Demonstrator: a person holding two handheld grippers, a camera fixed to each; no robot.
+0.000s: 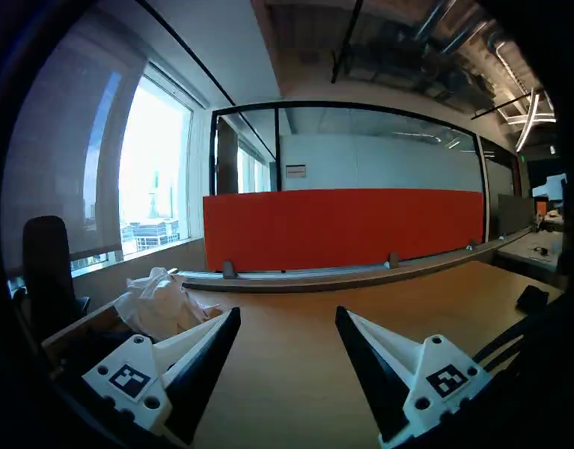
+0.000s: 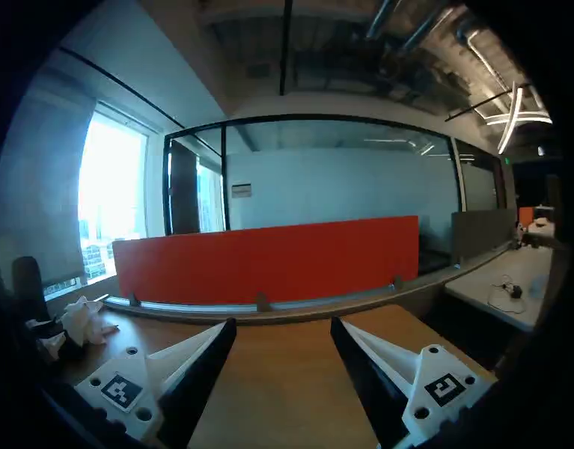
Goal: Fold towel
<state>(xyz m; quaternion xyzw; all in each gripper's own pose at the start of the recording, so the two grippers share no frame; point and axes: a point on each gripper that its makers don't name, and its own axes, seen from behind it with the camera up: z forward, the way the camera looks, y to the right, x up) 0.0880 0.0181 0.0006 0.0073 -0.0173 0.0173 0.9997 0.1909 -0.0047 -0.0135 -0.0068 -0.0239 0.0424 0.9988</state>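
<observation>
A crumpled pale towel [image 1: 158,303] lies in a heap on the left side of the wooden desk [image 1: 301,352], just beyond my left gripper's left finger. My left gripper [image 1: 287,311] is open above the desk with nothing between its fingers. In the right gripper view the same crumpled towel [image 2: 81,320] sits far to the left on the wooden desk [image 2: 287,374]. My right gripper [image 2: 283,323] is open and holds nothing, well to the right of the towel.
An orange divider panel [image 1: 339,224] runs along the desk's far edge. A dark office chair [image 1: 47,269] stands at the left by the window. A small black object [image 1: 531,298] lies at the desk's right edge. A neighbouring white desk [image 2: 504,288] holds cables.
</observation>
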